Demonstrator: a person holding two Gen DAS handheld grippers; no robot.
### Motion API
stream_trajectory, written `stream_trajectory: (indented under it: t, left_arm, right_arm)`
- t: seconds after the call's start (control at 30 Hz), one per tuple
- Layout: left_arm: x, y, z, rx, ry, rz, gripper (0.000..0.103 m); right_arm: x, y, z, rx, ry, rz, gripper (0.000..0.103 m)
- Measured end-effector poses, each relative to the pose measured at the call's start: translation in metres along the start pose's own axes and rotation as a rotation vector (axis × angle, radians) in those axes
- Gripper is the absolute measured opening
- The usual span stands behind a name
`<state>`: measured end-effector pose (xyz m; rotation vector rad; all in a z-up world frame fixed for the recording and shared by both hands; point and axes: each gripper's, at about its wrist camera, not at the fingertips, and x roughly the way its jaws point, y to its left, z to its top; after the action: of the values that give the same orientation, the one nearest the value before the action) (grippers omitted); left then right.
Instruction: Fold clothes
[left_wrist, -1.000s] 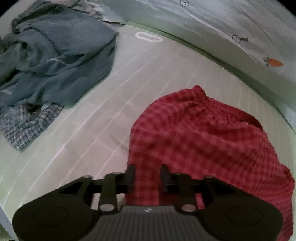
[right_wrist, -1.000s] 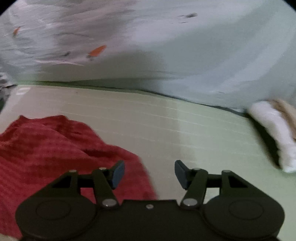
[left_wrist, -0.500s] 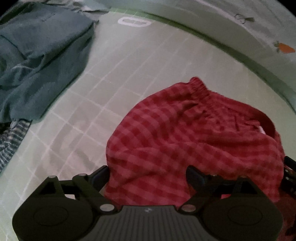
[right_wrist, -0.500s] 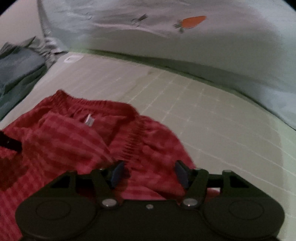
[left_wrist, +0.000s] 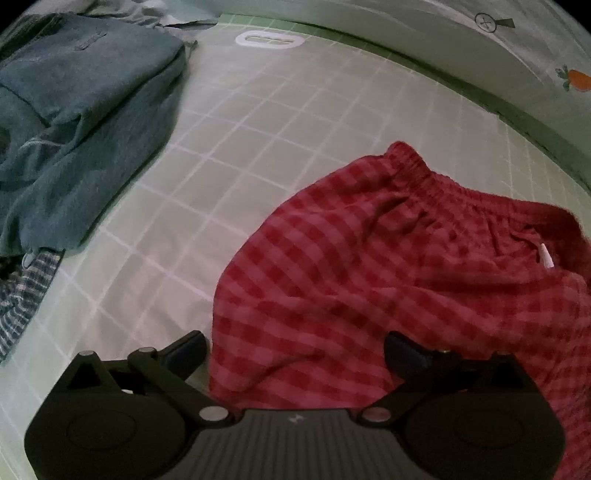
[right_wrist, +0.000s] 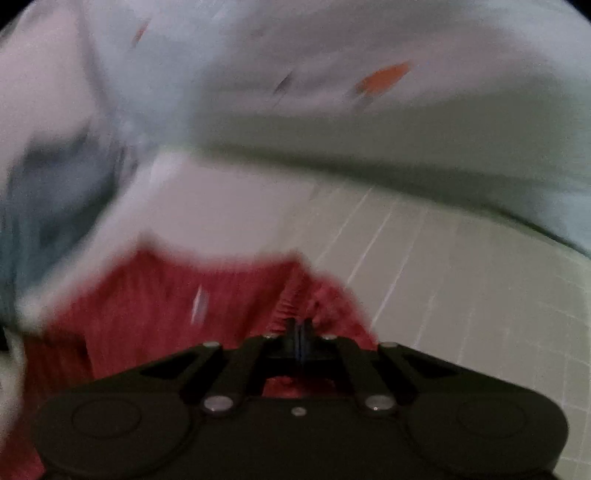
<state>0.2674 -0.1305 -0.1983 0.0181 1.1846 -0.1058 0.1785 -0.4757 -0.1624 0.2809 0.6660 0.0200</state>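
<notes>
Red checked shorts (left_wrist: 388, 266) lie crumpled on the pale green grid mat (left_wrist: 258, 122), elastic waistband at the far side, a white label showing inside it. My left gripper (left_wrist: 295, 350) is open wide over the near hem of the shorts, holding nothing. In the blurred right wrist view the shorts (right_wrist: 166, 306) fill the lower left. My right gripper (right_wrist: 299, 339) is shut, its fingers pinched together on the waistband edge of the shorts.
A heap of blue-grey garments (left_wrist: 74, 122) lies at the far left, with a blue checked cloth (left_wrist: 22, 302) under its near edge. A white oval tag (left_wrist: 269, 38) marks the mat's far end. Pale carrot-print bedding (left_wrist: 517, 55) rises along the back.
My left gripper let go of the shorts' hem and opened wide. My right gripper swung over to the waistband and shut on it; its view is now motion-blurred.
</notes>
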Motion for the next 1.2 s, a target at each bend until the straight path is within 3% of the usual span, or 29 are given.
stream_trajectory:
  t: [0.07, 0.13, 0.2, 0.3, 0.53, 0.67, 0.77, 0.8, 0.83, 0.9, 0.93, 1.07, 1.2]
  left_arm:
    - [0.000, 0.001, 0.000, 0.000, -0.005, -0.003, 0.102]
    - [0.000, 0.003, 0.000, -0.003, -0.007, -0.009, 0.102]
    - [0.000, 0.004, 0.001, -0.008, -0.003, -0.019, 0.102]
    - [-0.007, 0.008, 0.004, -0.022, -0.016, -0.041, 0.102]
    - [-0.021, 0.008, 0.025, 0.002, -0.098, -0.052, 0.100]
    - [-0.014, -0.004, 0.043, 0.040, -0.117, -0.076, 0.091]
    - [-0.003, -0.019, 0.057, 0.092, -0.113, -0.132, 0.075]
    - [0.002, -0.026, 0.061, 0.116, -0.105, -0.153, 0.071]
    - [0.008, -0.033, 0.064, 0.137, -0.096, -0.171, 0.059]
    - [0.017, -0.043, 0.069, 0.160, -0.083, -0.204, 0.024]
    - [0.021, -0.046, 0.071, 0.152, -0.080, -0.222, 0.002]
    - [0.018, -0.057, 0.082, 0.197, -0.132, -0.223, 0.000]
    - [-0.004, -0.049, 0.109, 0.129, -0.274, -0.245, 0.001]
  right_arm:
    - [-0.010, -0.033, 0.012, 0.225, -0.109, -0.048, 0.001]
    - [-0.007, -0.056, 0.018, 0.301, -0.116, -0.120, 0.003]
    - [-0.004, -0.058, 0.018, 0.244, -0.074, -0.182, 0.008]
    - [-0.005, -0.050, 0.009, 0.153, -0.041, -0.206, 0.044]
    - [0.008, -0.032, -0.013, 0.020, 0.054, -0.180, 0.057]
    - [0.021, -0.022, -0.016, -0.066, 0.082, -0.175, 0.060]
    - [0.030, -0.018, -0.018, -0.123, 0.096, -0.168, 0.056]
    - [0.032, -0.018, -0.018, -0.134, 0.103, -0.158, 0.037]
    - [0.034, -0.017, -0.018, -0.139, 0.123, -0.135, 0.006]
    - [0.031, -0.017, -0.016, -0.143, 0.133, -0.097, 0.003]
    - [0.027, -0.018, -0.014, -0.131, 0.125, -0.074, 0.002]
    - [0.006, -0.044, 0.001, 0.060, 0.044, 0.037, 0.001]
    - [-0.009, -0.096, 0.011, 0.445, -0.143, 0.135, 0.002]
